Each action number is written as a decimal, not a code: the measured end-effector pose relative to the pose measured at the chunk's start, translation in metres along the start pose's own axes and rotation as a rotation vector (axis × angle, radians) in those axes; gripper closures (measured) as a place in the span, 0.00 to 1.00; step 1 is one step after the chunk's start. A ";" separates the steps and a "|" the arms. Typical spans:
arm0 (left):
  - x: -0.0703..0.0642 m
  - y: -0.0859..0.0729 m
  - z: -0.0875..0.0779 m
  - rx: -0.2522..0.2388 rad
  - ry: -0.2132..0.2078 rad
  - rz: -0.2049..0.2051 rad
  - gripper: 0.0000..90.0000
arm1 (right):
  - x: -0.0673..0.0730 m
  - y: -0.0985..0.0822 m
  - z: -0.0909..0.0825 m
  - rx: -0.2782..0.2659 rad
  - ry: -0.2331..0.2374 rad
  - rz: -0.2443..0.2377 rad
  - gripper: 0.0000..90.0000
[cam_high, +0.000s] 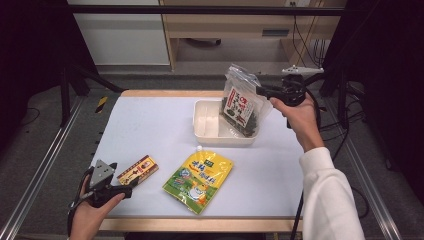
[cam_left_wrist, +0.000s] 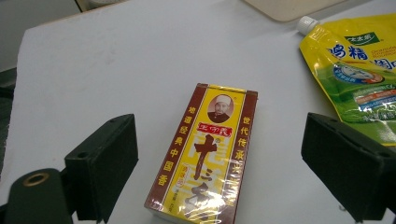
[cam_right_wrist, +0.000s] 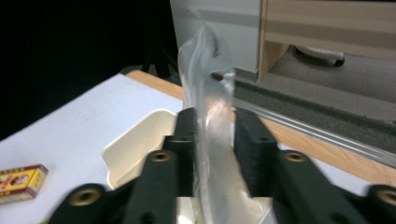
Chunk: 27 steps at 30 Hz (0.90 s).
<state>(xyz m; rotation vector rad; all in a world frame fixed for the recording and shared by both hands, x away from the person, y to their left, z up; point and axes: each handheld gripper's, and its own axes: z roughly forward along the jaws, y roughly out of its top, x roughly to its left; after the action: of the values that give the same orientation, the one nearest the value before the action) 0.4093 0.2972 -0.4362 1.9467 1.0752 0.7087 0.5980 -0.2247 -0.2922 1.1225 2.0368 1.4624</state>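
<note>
A clear zip bag of dark dried food with a red-and-white label stands tilted with its bottom in the white tray. My right gripper is at the bag's top edge. In the right gripper view the clear bag top stands loosely between the parted jaws of that gripper, and the pads do not squeeze it flat. My left gripper rests near the table's front left, open. A yellow-and-brown spice box lies flat just ahead of that gripper, between the jaw tips and untouched.
A yellow-green spouted pouch lies flat at the front middle, to the right of the spice box. The table's wooden far edge runs behind the tray. Metal rails line both sides, and cables hang at the right.
</note>
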 end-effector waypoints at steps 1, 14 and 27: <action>0.000 0.000 0.000 0.002 0.000 0.004 0.12 | 0.003 0.000 -0.007 -0.011 -0.021 -0.001 0.55; -0.005 0.001 0.002 0.001 0.004 0.026 0.11 | 0.035 -0.021 -0.059 -0.047 -0.087 -0.073 0.23; -0.010 0.003 0.004 0.001 0.009 0.049 0.11 | 0.070 -0.086 -0.075 -0.029 -0.115 -0.028 0.24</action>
<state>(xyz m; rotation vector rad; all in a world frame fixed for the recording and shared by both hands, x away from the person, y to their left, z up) 0.4089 0.2862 -0.4374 1.9781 1.0366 0.7438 0.4705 -0.2265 -0.3328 1.1351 1.9393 1.3770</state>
